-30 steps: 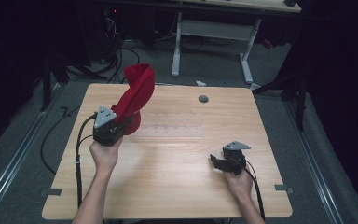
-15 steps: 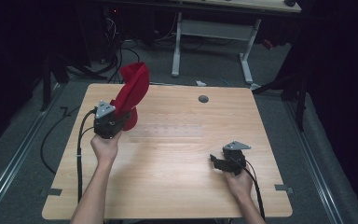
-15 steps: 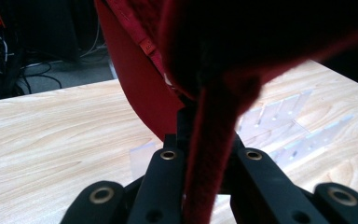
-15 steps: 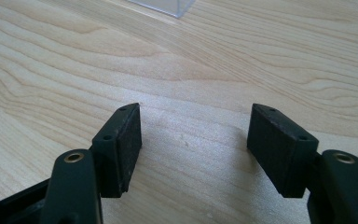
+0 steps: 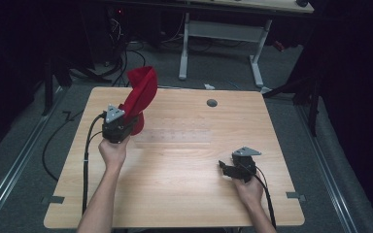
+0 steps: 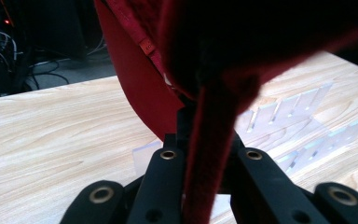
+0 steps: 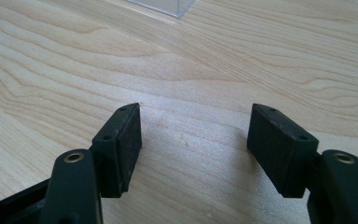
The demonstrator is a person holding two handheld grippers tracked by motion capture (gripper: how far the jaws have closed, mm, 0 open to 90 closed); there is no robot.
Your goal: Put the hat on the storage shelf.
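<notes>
A clear plastic rack (image 5: 177, 136) lies flat mid-worktop (image 5: 184, 194). A small grey round cap (image 5: 211, 103) sits near the far edge. Beyond, a white-legged desk (image 5: 221, 29) stands on the floor.

We see a red cloth (image 6: 135, 93) of soft, matt weave (a stitched hem runs along one edge). The surface (image 5: 184, 194) is pale wood-grain laminate, smooth with a slight sheen. A clear plastic rack (image 6: 289, 126) looks glossy. The right tongs (image 7: 196, 144) carry matt black, grainy pads (image 7: 279, 144).
</notes>
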